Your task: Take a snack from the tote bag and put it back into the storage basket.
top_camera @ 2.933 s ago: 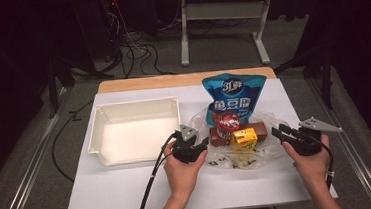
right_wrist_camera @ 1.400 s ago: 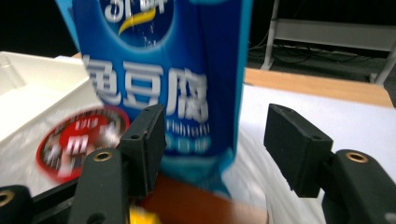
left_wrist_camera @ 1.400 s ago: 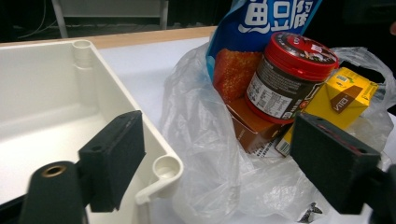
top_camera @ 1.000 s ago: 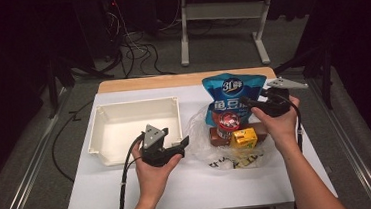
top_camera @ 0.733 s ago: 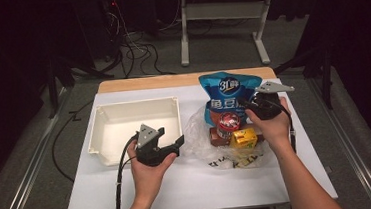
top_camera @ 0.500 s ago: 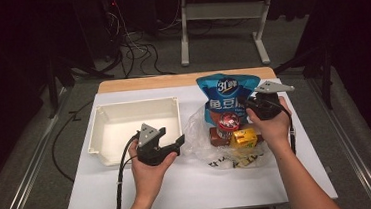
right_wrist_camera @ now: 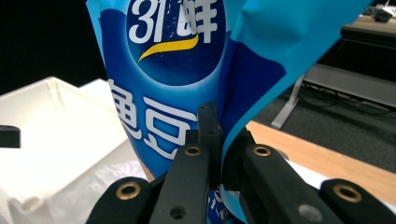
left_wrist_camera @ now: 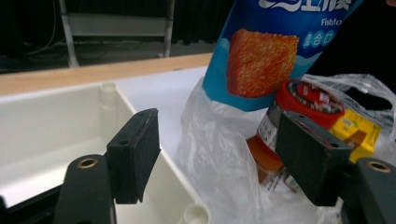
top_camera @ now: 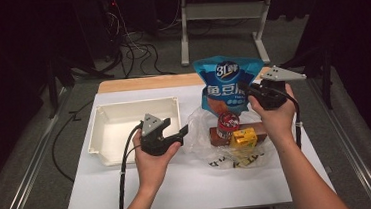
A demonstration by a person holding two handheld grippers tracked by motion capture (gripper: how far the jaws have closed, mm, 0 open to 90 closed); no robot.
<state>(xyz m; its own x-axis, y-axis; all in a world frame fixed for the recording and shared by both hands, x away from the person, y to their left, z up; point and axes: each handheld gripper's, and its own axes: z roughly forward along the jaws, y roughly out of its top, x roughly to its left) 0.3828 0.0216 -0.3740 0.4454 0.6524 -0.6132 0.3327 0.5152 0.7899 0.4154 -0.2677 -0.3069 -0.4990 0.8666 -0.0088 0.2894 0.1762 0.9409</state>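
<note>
Light: bright light is shining down on the white table (top_camera: pixel 180 185)
Room: the floor and walls around it are staying dark
Glare: the white bin (right_wrist_camera: pixel 51 140) is glowing too bright in the right gripper view
Blur: the near black jaws are looking soft

My right claw (top_camera: pixel 246 90) is black, and the snack bag (top_camera: pixel 226 83) at upper centre is blue with white lettering and an orange square. Below it sit a red-lidded can (top_camera: pixel 227 123) and a yellow box (top_camera: pixel 243 138); the tray (top_camera: pixel 100 136) at left is white.
</note>
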